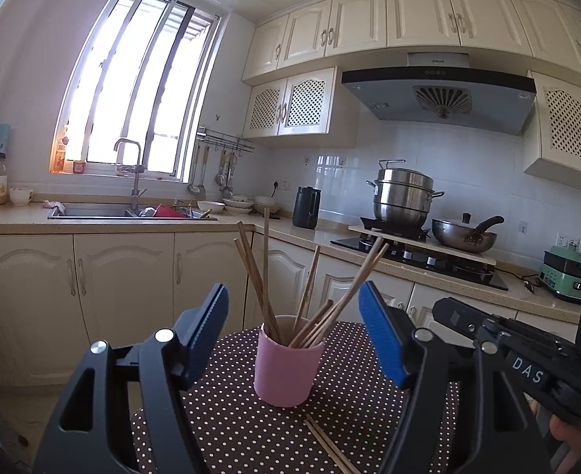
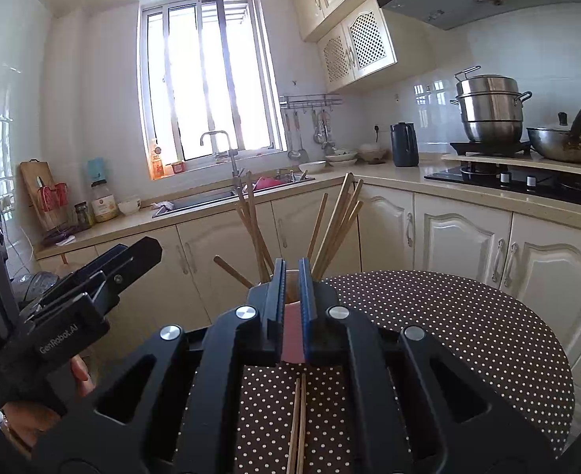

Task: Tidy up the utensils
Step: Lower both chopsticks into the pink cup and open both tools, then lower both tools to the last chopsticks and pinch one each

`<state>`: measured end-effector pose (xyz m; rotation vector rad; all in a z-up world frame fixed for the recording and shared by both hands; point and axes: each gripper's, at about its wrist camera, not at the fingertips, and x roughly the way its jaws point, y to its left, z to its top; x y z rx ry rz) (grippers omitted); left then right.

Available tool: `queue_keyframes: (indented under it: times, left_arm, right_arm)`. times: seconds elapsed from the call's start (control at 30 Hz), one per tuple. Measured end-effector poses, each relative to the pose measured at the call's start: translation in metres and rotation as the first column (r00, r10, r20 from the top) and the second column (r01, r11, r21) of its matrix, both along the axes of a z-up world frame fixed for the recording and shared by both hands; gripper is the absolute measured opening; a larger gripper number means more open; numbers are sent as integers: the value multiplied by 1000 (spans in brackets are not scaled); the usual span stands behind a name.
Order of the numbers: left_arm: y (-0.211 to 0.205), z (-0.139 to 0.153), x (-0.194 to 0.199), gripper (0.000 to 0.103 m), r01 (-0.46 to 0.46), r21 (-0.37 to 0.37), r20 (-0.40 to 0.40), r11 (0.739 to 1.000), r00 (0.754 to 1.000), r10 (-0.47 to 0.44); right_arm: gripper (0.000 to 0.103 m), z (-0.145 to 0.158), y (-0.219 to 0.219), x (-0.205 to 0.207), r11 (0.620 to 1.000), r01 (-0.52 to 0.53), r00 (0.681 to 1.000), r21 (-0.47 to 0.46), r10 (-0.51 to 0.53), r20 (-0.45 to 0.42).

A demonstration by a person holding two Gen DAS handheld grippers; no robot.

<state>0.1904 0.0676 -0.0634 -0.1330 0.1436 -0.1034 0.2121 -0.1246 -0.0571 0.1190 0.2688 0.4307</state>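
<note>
The round polka-dot table [image 1: 227, 426] carries one pink cup [image 1: 286, 367] holding roughly eight chopsticks [image 1: 259, 272], splayed. Two loose chopsticks [image 2: 297, 426] lie on the cloth just in front of the cup. The left gripper [image 1: 293, 335] hangs wide open before the cup, empty. The right gripper [image 2: 293, 296] is nearly closed; whether it pinches anything, I cannot tell. Likely risk: nudging the cup over, spilling sticks.

Right gripper [image 2: 292, 276]: fingers nearly closed, nothing between them
Pink cup [image 2: 291, 339]: holds upright chopsticks [image 2: 332, 225]
Loose chopsticks [image 2: 297, 422]: near table [image 2: 468, 335] front edge
</note>
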Motion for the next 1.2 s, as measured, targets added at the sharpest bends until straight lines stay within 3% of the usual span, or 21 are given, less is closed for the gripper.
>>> queue_keyframes:
  times: [0.23, 0.37, 0.53, 0.63, 0.77, 0.9, 1.07, 1.2]
  left_arm:
    - [-27, -4, -21, 69, 12, 62, -33, 998, 999, -10]
    - [-40, -9, -25, 69, 22, 92, -81, 996, 997, -15]
    - [-55, -20, -24, 69, 44, 112, -167, 993, 986, -25]
    - [-63, -28, -19, 69, 48, 118, -217, 992, 976, -21]
    - [-70, -41, -7, 69, 63, 120, -298, 991, 954, -25]
    - [-75, -58, 12, 69, 76, 133, -419, 988, 908, -14]
    - [-78, -93, 38, 69, 83, 152, -607, 985, 795, 27]
    - [-76, -116, 53, 69, 70, 144, -689, 987, 723, 49]
  right_arm:
    - [8, -9, -15, -23, 1000, 17, 1000, -5, -18, -22]
    - [22, -15, -22, -29, 1000, 25, 999, -11, -26, -47]
    - [26, -23, -30, -33, 999, 31, 997, -19, -32, -72]
    - [45, -29, -36, -35, 999, 50, 995, -20, -51, -82]
    - [45, -38, -47, -31, 998, 59, 992, -23, -62, -114]
    - [48, -50, -55, -21, 997, 68, 982, -30, -72, -177]
    - [52, -68, -58, -9, 997, 58, 961, -58, -72, -268]
    - [53, -82, -58, 1, 996, 37, 940, -78, -61, -337]
